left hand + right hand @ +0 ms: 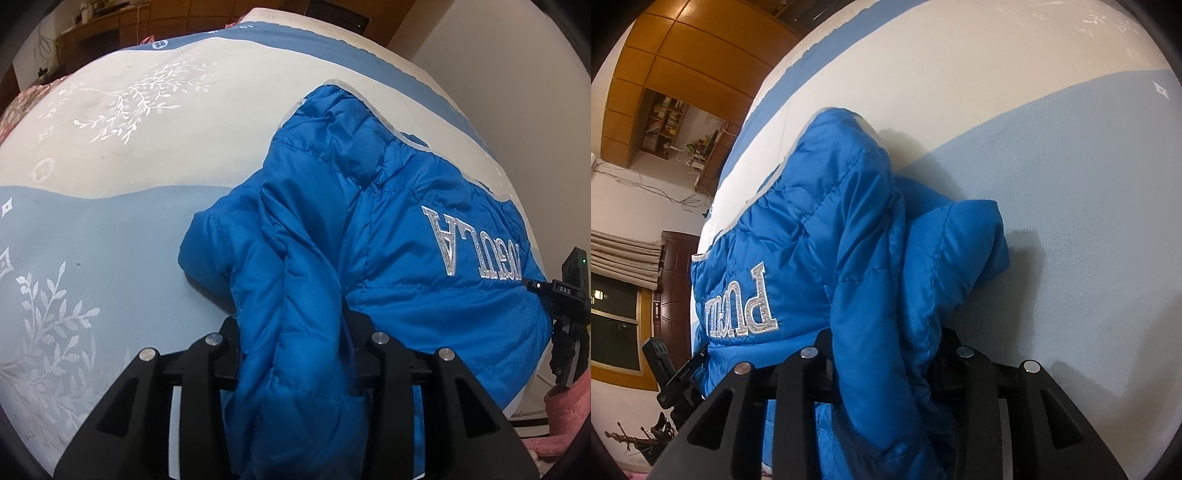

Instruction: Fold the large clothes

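A bright blue padded jacket (406,221) with silver lettering lies on the bed cover (110,229), its body spread toward the far edge. My left gripper (295,325) has its jaws parted, and a puffy fold of the jacket's near-left part lies uncompressed between its fingers (229,332) and drapes back over them. The right wrist view shows the same jacket (820,229). My right gripper (886,339) is parted in the same way, with a loose sleeve-like fold between its fingers (964,354). Both fingertip pairs are partly hidden by fabric.
The bed cover (1071,184) is pale blue and cream with white leaf prints. A black part of the other hand-held device (569,291) shows at the jacket's right edge. A pink cloth (565,417) hangs off the bed. Wooden cabinets (683,55) and a window (613,314) stand beyond.
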